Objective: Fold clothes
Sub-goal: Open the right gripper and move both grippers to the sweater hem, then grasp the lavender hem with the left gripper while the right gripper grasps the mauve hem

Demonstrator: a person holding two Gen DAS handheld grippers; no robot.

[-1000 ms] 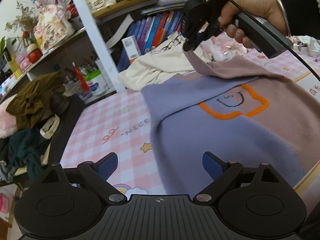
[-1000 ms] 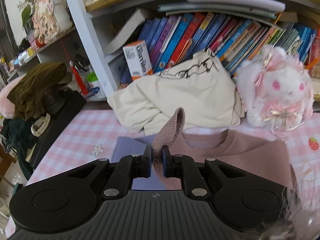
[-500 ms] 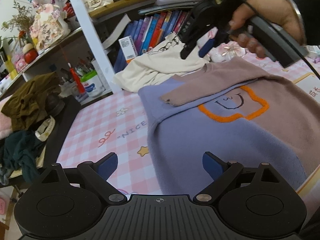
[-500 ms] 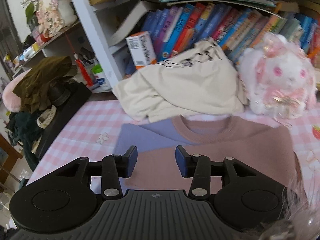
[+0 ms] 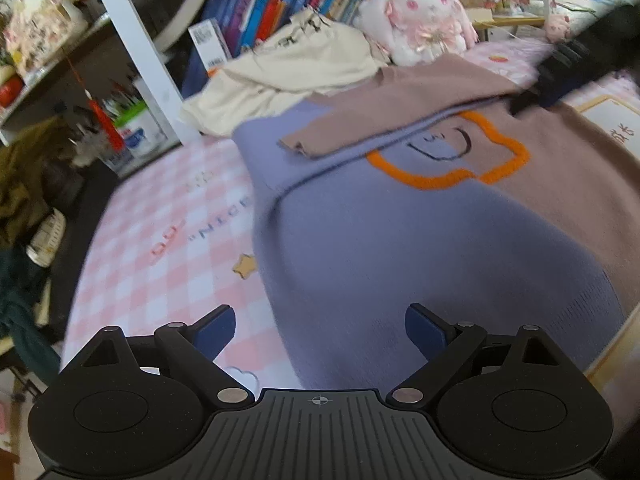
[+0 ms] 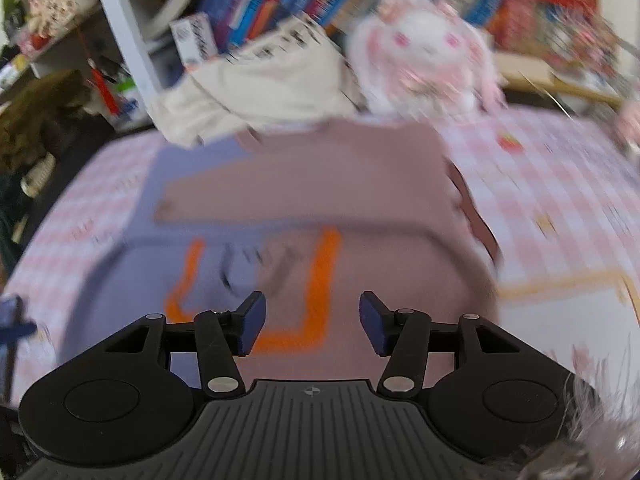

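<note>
- The two-tone sweater (image 5: 400, 240), lilac on one half and dusty pink on the other, lies flat on the pink checked tablecloth (image 5: 168, 232), with its orange-outlined motif (image 5: 452, 160) face up.
- One pink sleeve (image 5: 360, 128) is laid across the chest, its cuff resting on the lilac side just above the motif.
- The left gripper (image 5: 318, 332) hangs over the lilac hem with its jaws spread wide and nothing between them.
- The right gripper (image 6: 311, 328) is empty too; its jaws are opening above the motif, with only flat cloth beneath them.
- Risk: the folded sleeve lies loose, so I reckon a careless pinch at the hem could drag the body and slide that sleeve off its line.
- Risk: the cream garment (image 5: 296, 64) heaped behind touches the collar, and the plush rabbit (image 5: 420, 20) sits near; lifting the sweater's far edge could snag either.
- Risk: grabbing only the top layer would fold the front without the back, leaving a lumpy bundle.
</note>
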